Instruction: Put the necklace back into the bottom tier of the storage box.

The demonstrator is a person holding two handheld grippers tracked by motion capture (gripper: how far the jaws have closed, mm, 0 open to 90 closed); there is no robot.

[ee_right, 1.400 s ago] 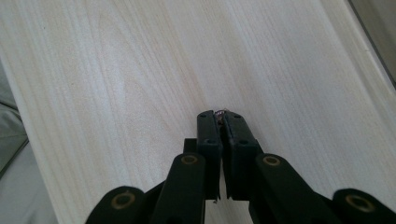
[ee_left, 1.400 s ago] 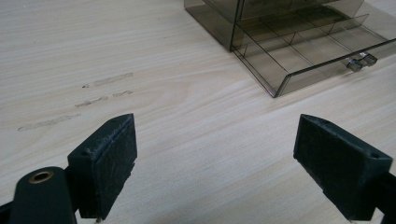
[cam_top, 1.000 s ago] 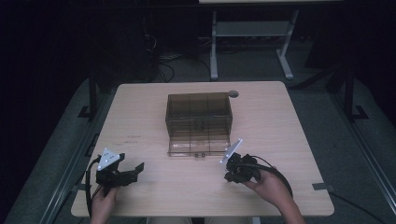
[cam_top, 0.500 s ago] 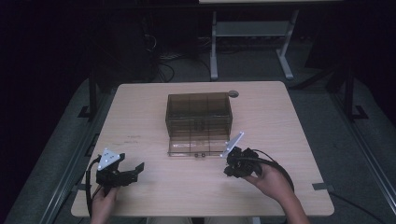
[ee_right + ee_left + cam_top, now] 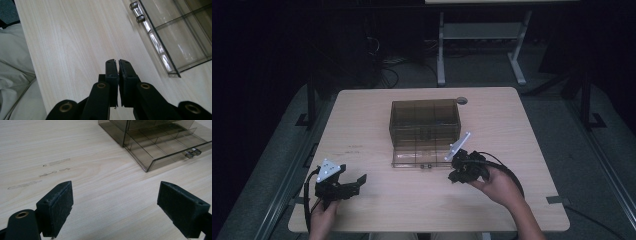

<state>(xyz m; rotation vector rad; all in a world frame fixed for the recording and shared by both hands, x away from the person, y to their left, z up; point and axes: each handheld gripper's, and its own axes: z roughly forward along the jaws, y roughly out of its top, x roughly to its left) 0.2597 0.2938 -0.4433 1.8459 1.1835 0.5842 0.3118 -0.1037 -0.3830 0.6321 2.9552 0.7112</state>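
Right gripper [image 5: 458, 176] lay low over the tabletop [image 5: 362, 125] near the front right corner of the pulled-out drawer [image 5: 422, 159], held in the person's right hand [image 5: 497, 184]. Its jaws were pressed together with only a hairline slit between the pads, nothing between them; in the right gripper view the same gripper [image 5: 117, 62] pointed across bare wood, with the drawer's clear front wall [image 5: 160, 47] and its two small metal knobs [image 5: 137, 12] off to one side, apart from the jaws. Pale cloth [image 5: 12, 62] showed past the table edge in that view.

Left gripper [image 5: 358, 181] sat near the front left corner of the tabletop, held by the left hand [image 5: 323, 217], grey plate on top, cable looping behind. Jaws stood wide apart and empty; in the left gripper view the gripper [image 5: 115, 202] framed bare wood with a few faint scuff marks [image 5: 47, 170].

Smoky clear drawer organizer [image 5: 424, 120] stood at the tabletop's middle, bottom drawer drawn out toward the person, its compartments appearing empty. The left gripper view showed the drawer's corner [image 5: 160, 152] well ahead of the jaws.

A round cable grommet [image 5: 462, 100] sat just behind the organizer. Beyond the tabletop, a white table frame [image 5: 482, 45] stood on the dark floor.
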